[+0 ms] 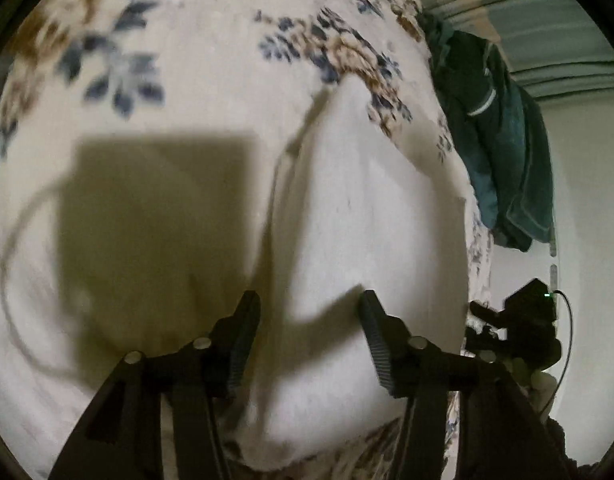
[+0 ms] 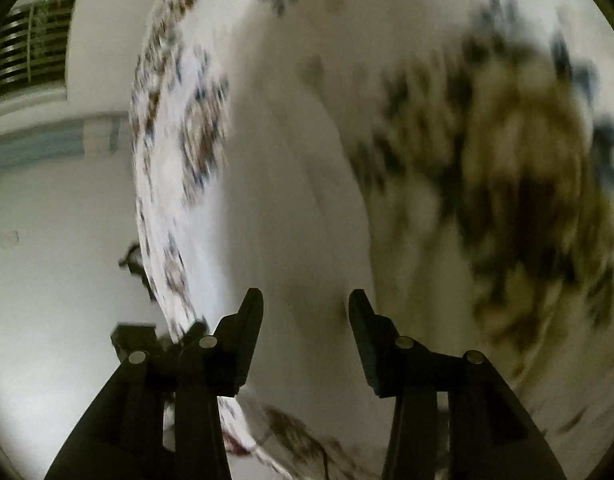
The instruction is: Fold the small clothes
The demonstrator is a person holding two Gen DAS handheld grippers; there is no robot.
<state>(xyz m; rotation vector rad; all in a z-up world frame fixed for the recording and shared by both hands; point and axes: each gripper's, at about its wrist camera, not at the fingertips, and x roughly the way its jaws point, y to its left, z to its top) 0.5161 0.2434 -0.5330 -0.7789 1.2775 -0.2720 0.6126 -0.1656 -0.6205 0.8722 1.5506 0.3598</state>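
Note:
A small white garment [image 1: 359,216] lies flat on a cream floral blanket [image 1: 179,60]. My left gripper [image 1: 309,300] is open just above the garment's near part, with nothing between its fingers. In the right wrist view the same white garment [image 2: 291,200] runs up the middle of the blurred floral blanket [image 2: 507,160]. My right gripper [image 2: 306,298] is open and empty over the garment's near end. The other gripper [image 1: 519,328] shows at the right edge of the bed in the left wrist view.
A dark teal garment [image 1: 503,152] hangs over the bed's far right edge. A square shadow [image 1: 155,216] falls on the blanket at left. A thin cable [image 1: 15,280] loops across the blanket. White floor [image 2: 59,260] and a window grille [image 2: 27,48] lie left of the bed.

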